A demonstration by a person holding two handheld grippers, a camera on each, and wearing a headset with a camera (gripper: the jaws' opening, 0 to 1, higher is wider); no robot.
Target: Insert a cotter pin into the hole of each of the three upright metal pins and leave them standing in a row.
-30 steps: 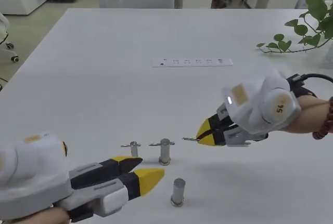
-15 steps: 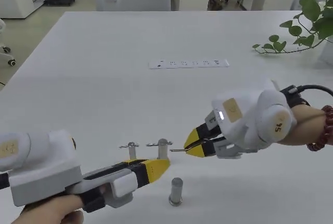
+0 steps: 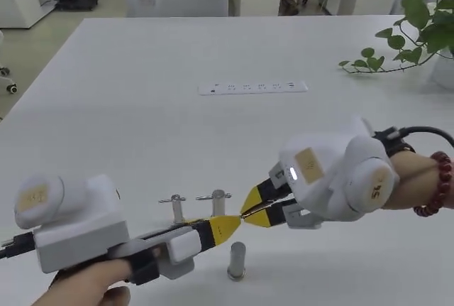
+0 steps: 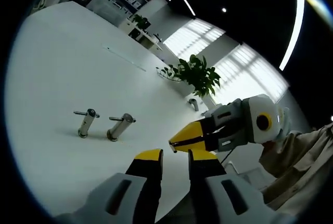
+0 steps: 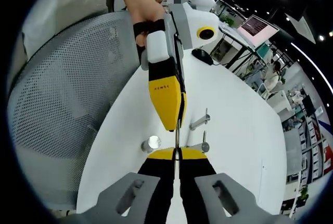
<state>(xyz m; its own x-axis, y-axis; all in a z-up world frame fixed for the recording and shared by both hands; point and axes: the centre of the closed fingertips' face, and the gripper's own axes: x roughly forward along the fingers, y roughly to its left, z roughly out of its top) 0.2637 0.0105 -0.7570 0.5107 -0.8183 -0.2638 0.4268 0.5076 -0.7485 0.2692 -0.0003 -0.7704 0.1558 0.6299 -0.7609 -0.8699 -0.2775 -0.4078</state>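
Cotter pin (image 5: 177,136), seemingly pinched in right gripper (image 5: 178,154)

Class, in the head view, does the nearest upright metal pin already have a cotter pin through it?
No, the nearest metal pin stands bare, with nothing crossing its top.

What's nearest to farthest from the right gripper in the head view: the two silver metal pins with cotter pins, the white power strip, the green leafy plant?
From the right gripper:
1. Silver metal pin with a cotter pin, just beside its tips.
2. Second cottered silver pin, farther to the picture's left.
3. White power strip, mid-table.
4. Green leafy plant, far right corner.
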